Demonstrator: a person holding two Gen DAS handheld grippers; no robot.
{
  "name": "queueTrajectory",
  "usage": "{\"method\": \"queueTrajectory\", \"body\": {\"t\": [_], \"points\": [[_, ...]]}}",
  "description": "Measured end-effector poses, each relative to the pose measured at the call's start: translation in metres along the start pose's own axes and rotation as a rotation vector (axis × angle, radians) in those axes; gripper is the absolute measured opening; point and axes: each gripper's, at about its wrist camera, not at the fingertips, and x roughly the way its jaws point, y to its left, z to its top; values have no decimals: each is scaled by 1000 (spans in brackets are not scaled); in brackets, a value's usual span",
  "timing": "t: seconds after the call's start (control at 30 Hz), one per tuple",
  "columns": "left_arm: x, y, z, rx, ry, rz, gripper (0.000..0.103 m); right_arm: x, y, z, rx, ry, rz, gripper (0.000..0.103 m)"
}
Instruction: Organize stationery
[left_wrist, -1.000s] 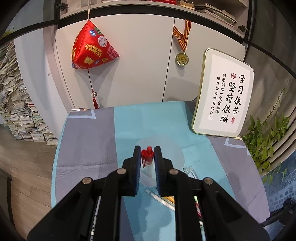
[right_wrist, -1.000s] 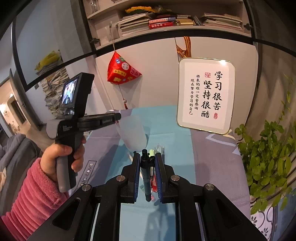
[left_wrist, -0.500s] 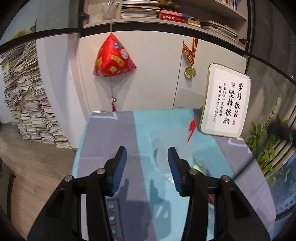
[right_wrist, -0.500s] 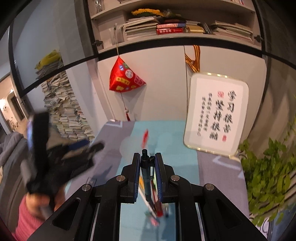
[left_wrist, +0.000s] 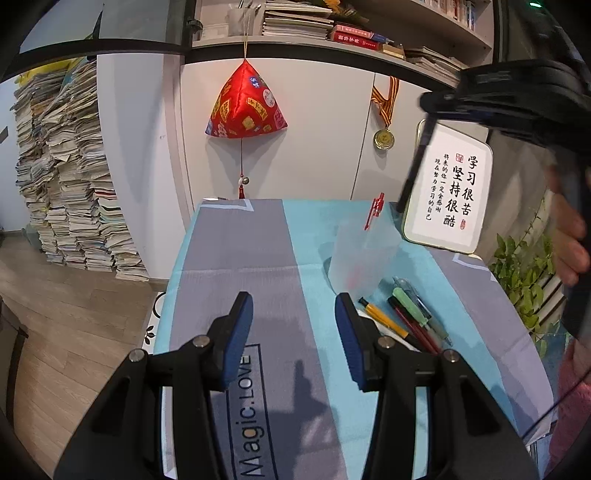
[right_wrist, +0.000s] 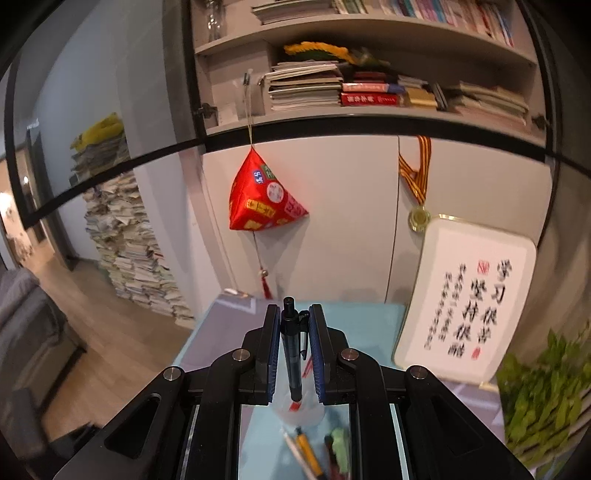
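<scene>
A translucent cup (left_wrist: 364, 258) stands on the blue and grey cloth with a red pen (left_wrist: 373, 216) leaning in it. Several pens (left_wrist: 410, 317) lie on the cloth just right of the cup. My left gripper (left_wrist: 293, 332) is open and empty, low over the cloth to the left of the cup. My right gripper (right_wrist: 293, 334) is shut on a black pen (right_wrist: 291, 354), held upright high above the cup (right_wrist: 299, 410). In the left wrist view the right gripper's body (left_wrist: 517, 99) shows at the upper right with the black pen (left_wrist: 415, 166) hanging below it.
A white framed calligraphy board (left_wrist: 448, 195) leans at the back right of the table. A red pyramid ornament (left_wrist: 245, 107) and a medal (left_wrist: 384, 136) hang on the cabinet. A green plant (left_wrist: 524, 273) is at the right. The table's left edge (left_wrist: 173, 273) drops to wooden floor.
My left gripper let go of the red pen, which now stands in the cup, then opened and drew back. My right gripper lifted the black pen up off the cloth.
</scene>
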Motion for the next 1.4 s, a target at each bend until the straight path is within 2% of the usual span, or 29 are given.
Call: {"method": "queueTrajectory", "body": {"t": [0.37,0.77,1.2,1.4], "points": [[-4,5,-10,-5,-6,-11,44,59,-11,-24,33,88,-24,16],[4,-1,-18,-1,25,-16,44,83,-28,-54,113,191,9,16],[6,-5,-21,-1,42,-15,44,88,-42,-70,183,265,53,17],[12,-13,-24,6,65,-20,44,60,-54,-79,172,255,80,17]]}}
